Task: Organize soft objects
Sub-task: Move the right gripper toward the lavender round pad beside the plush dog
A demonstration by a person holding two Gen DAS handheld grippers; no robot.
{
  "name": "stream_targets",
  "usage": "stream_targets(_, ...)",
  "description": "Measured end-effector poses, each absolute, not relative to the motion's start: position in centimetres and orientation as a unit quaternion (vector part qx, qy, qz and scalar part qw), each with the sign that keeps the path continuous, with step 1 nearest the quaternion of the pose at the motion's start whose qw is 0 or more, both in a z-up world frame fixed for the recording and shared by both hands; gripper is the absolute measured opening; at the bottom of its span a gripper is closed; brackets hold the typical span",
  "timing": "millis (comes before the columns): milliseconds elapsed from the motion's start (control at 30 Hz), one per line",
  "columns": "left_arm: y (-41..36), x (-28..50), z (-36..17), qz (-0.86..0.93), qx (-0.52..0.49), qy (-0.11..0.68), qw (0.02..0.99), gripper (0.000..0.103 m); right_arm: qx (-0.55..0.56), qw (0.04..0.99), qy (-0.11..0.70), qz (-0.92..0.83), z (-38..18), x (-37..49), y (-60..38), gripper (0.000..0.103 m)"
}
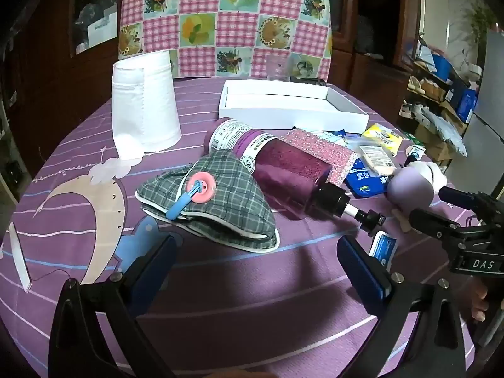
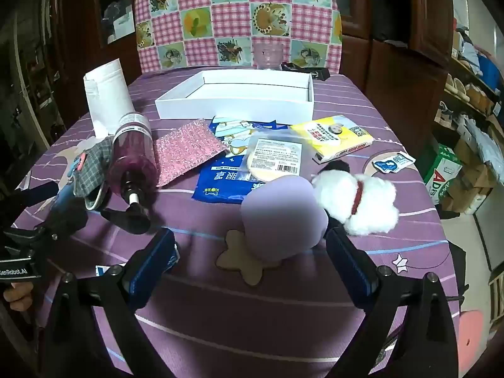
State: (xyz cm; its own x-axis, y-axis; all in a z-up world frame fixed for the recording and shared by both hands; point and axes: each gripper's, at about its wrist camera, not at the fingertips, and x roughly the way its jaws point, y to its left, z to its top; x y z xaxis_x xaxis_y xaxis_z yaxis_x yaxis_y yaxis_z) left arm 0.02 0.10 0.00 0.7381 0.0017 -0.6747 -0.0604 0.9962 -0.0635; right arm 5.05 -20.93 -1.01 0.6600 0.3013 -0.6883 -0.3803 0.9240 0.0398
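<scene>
Plaid fabric pouch (image 1: 208,201), grey-green check cloth with white piping, pink button and blue loop at its middle; lies flat on the purple tablecloth (image 1: 239,299), just ahead of the left gripper (image 1: 256,258), whose jaws stand wide apart and empty; judged light, limp, likely to sag if lifted by one edge, so best pinched across the padded seam near the button.
Plush toy (image 2: 356,201), white fleece body with red collar and a dark part, its lavender round head (image 2: 283,214) blurred; rests between and just beyond the fingers of the right gripper (image 2: 252,261), jaws fully apart, nothing clamped; judged very light and compressible, grip likely surest across the body.
Pink glitter sponge cloth (image 2: 189,154), flat, rough-textured, floppy.
Purple pump bottle (image 1: 283,170), rigid plastic, lying on its side against the pouch; judged apt to roll, not a soft item.
Toilet paper roll (image 1: 145,107), upright, white, crushable.
Blue packet (image 2: 223,176), clear pack with a round puff (image 2: 271,160), yellow packet (image 2: 334,135); slick film, thin, awkward to pinch flat.
White shallow box (image 2: 233,110), stiff card, empty, at the far side; probable destination.
</scene>
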Motion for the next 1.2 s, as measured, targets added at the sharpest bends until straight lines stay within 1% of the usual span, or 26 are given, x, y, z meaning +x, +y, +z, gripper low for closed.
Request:
stream_targets(33,-0.2,0.0,0.0,0.026,-0.017,0.361,0.932,0.103,-0.053,0.91,0.366,0.188,-1.0,5.1,-20.9,0.097)
stream_targets(133,-0.1,0.2,-0.1,0.027,-0.022,0.364,0.931,0.103,-0.051,0.909,0.367,0.189,-1.0,5.1,-21.0,0.097)
stream_targets(233,-0.3,0.8,-0.8,0.029,-0.026,0.392,0.919,0.101,-0.05,0.909,0.369,0.187,-1.1,5.2,-21.0,0.097)
stream_targets(267,-0.4,1.1,-1.2,0.028,-0.027,0.407,0.913,0.093,-0.05,0.909,0.371,0.186,-1.1,5.3,-21.0,0.097)
stream_targets(300,-0.5,1.5,-1.7,0.027,-0.029,0.422,0.906,0.08,-0.049,0.908,0.372,0.184,-1.1,5.3,-21.0,0.097)
stream_targets(333,-0.1,1.9,-2.1,0.035,-0.026,0.435,0.9,0.075,-0.047,0.908,0.373,0.182,-1.0,5.3,-21.0,0.097)
stream_targets(400,-0.4,1.7,-1.9,0.042,-0.022,0.428,0.902,0.059,-0.042,0.909,0.373,0.18,-1.4,5.7,-21.2,0.097)
stream_targets(467,0.0,1.3,-1.9,0.044,-0.028,0.424,0.904,0.051,-0.038,0.91,0.371,0.18,-1.2,5.5,-21.5,0.097)
stream_targets(567,0.1,0.9,-1.8,0.037,-0.042,0.42,0.906,0.046,-0.035,0.912,0.367,0.179,-1.0,5.5,-21.6,0.097)
stream_targets(633,1.0,0.9,-1.6,-0.004,-0.07,0.414,0.908,0.029,-0.032,0.915,0.36,0.179,-0.7,5.3,-21.7,0.097)
stream_targets(667,1.3,1.1,-1.6,-0.034,-0.086,0.412,0.907,0.012,-0.031,0.916,0.358,0.178,-0.6,5.2,-21.8,0.097)
stream_targets(700,1.3,1.2,-1.6,-0.041,-0.09,0.409,0.907,0.01,-0.027,0.921,0.347,0.175,-0.3,5.0,-21.9,0.097)
stream_targets(867,1.0,0.0,0.0,-0.021,-0.075,0.356,0.931,0.01,-0.011,0.944,0.28,0.173,1.2,3.9,-22.8,0.097)
stream_targets(967,0.9,-0.6,0.7,-0.005,-0.066,0.33,0.942,0.01,0.006,0.933,0.295,0.207,1.0,4.8,-22.9,0.097)
stream_targets(1067,0.9,-0.8,1.3,-0.011,-0.062,0.311,0.948,0.01,0.014,0.929,0.313,0.199,0.7,5.2,-23.0,0.097)
stream_targets(1200,0.9,-1.2,1.3,-0.012,-0.061,0.309,0.949,0.012,-0.035,0.943,0.294,0.154,1.0,4.4,-22.0,0.097)
